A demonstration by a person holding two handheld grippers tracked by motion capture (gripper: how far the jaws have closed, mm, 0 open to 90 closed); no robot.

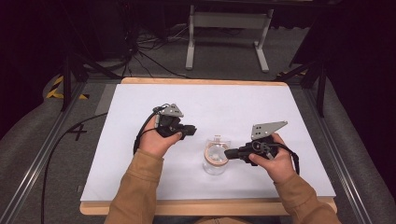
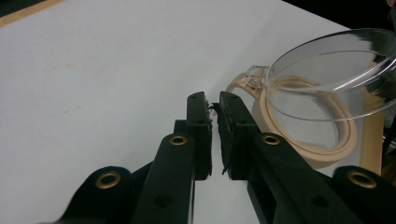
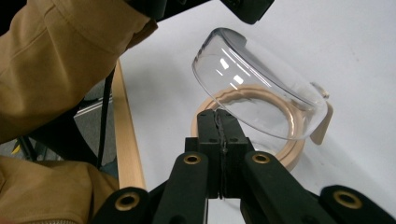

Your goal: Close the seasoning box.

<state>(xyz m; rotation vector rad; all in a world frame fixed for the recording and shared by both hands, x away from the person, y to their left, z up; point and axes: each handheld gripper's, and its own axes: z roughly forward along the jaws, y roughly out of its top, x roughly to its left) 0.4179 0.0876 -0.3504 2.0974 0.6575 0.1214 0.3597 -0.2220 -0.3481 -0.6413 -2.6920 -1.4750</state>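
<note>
A clear plastic bowl (image 1: 215,166) is held tilted over a beige coiled band (image 1: 216,154) that lies on the white tabletop (image 1: 210,102). My right gripper (image 1: 227,153) is shut on the bowl's rim. In the right gripper view its jaws (image 3: 217,114) pinch the near edge of the bowl (image 3: 252,88), with the band (image 3: 292,140) beneath. My left gripper (image 1: 192,131) hovers just left of the bowl, shut with nothing in it. In the left gripper view its tips (image 2: 212,100) point at the band (image 2: 322,149) and the raised bowl (image 2: 336,70).
The table's wooden front edge (image 1: 205,205) runs close below both forearms. A tan sleeve (image 3: 70,56) takes up the left of the right gripper view. Metal rails (image 1: 42,154) flank the table, and a white stand (image 1: 224,23) is on the floor beyond.
</note>
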